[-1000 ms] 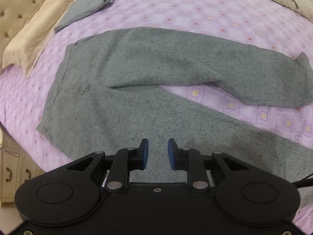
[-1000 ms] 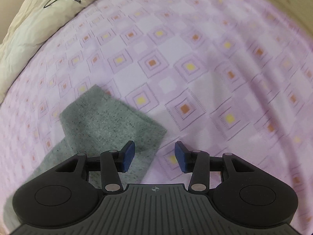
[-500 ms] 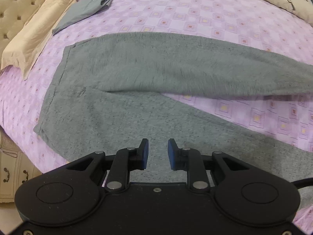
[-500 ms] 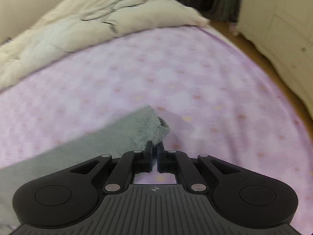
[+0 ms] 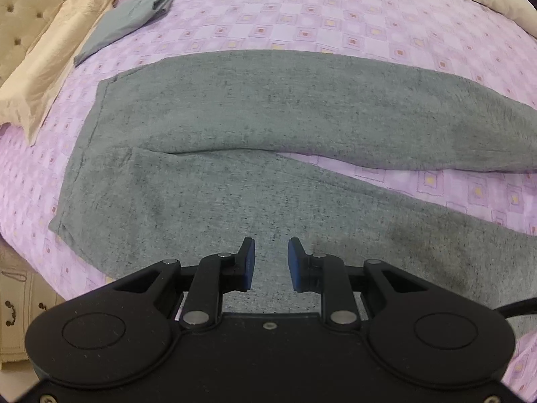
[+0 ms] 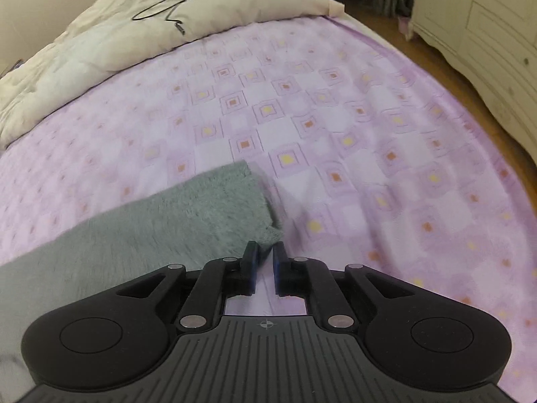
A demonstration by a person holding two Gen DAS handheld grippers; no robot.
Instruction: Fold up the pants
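Grey pants [image 5: 268, 134] lie spread on the purple patterned bedspread [image 5: 335, 23], waistband at the left, both legs running right. My left gripper [image 5: 271, 262] is open and empty above the near leg. In the right wrist view my right gripper [image 6: 265, 255] has its jaws slightly apart at the corner of a leg cuff [image 6: 214, 208]; the cuff corner sits just at the fingertips, and a firm hold is not clear.
A folded grey garment [image 5: 134, 16] and a beige pillow [image 5: 57, 53] lie at the bed's far left. A cream duvet [image 6: 151, 27] with a black cable lies at the far edge. A white cabinet [image 6: 486, 33] stands past the bed's right side.
The right gripper closed on the far leg's cuff, pulled it straighter to the right, and its jaws have now parted a little. The left gripper stayed open over the near leg.
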